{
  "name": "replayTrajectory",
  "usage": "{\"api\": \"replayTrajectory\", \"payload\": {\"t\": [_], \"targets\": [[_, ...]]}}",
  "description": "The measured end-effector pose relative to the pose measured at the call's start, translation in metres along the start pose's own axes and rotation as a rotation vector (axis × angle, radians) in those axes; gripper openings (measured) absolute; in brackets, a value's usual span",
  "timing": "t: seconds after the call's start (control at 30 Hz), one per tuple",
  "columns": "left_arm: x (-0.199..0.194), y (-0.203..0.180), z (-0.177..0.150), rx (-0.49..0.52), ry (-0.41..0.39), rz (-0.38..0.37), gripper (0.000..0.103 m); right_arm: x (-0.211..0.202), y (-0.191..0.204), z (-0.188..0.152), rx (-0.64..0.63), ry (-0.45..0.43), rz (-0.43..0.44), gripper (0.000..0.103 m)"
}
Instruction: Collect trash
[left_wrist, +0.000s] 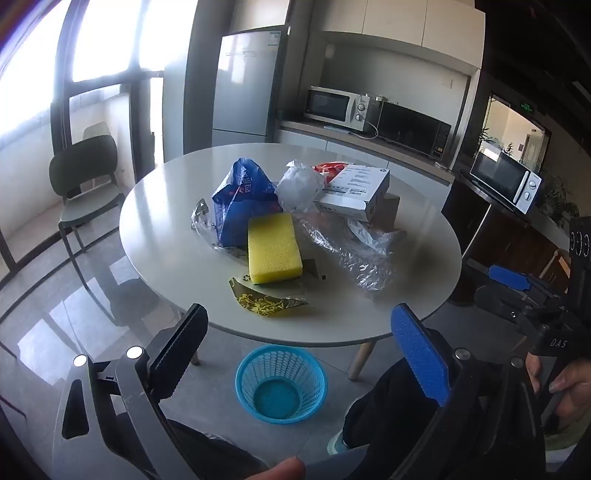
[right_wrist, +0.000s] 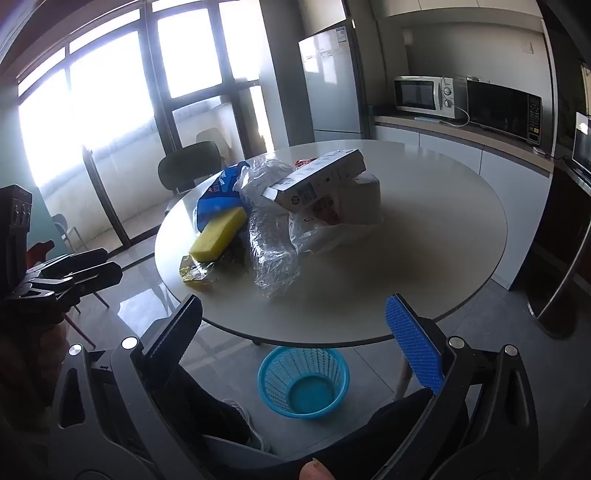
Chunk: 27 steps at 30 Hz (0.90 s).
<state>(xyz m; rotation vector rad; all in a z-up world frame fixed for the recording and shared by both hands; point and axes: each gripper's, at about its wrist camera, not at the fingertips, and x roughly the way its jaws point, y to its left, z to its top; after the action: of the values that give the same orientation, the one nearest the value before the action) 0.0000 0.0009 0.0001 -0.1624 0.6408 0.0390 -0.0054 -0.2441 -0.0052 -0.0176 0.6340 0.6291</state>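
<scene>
Your left tongs (left_wrist: 299, 336) and right tongs (right_wrist: 295, 332) both gape empty above the round blue mesh plastic basket (left_wrist: 281, 384) on the floor, while the trash, including a yellow rectangular sponge (left_wrist: 274, 248) and crumpled clear plastic wrap (left_wrist: 351, 254), lies piled on the round white surface (left_wrist: 424, 236).

Beyond the round table (left_wrist: 424, 295), at about twelve o'clock in the left wrist view, stands a tall silver refrigerator (left_wrist: 245, 81). At one o'clock a white microwave (left_wrist: 338, 107) sits on the wooden counter (left_wrist: 406, 151), just beside a black oven (left_wrist: 413, 127). At three o'clock a second white microwave (left_wrist: 508, 181) rests on a darker surface, with green plants (left_wrist: 557, 199) behind it. At nine o'clock a dark chair (left_wrist: 86, 184) faces the bright windows (left_wrist: 33, 74). The grey tiled floor (left_wrist: 48, 295) shines with reflections.
</scene>
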Motion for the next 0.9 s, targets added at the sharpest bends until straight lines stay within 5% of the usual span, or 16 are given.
{"api": "replayTrajectory", "payload": {"t": [0.9], "targets": [[-0.0048, 0.0014, -0.003, -0.005, -0.026, 0.006, 0.097, 0.0009, -0.0011, 0.003, 0.021, 0.005, 0.0, 0.095]]}}
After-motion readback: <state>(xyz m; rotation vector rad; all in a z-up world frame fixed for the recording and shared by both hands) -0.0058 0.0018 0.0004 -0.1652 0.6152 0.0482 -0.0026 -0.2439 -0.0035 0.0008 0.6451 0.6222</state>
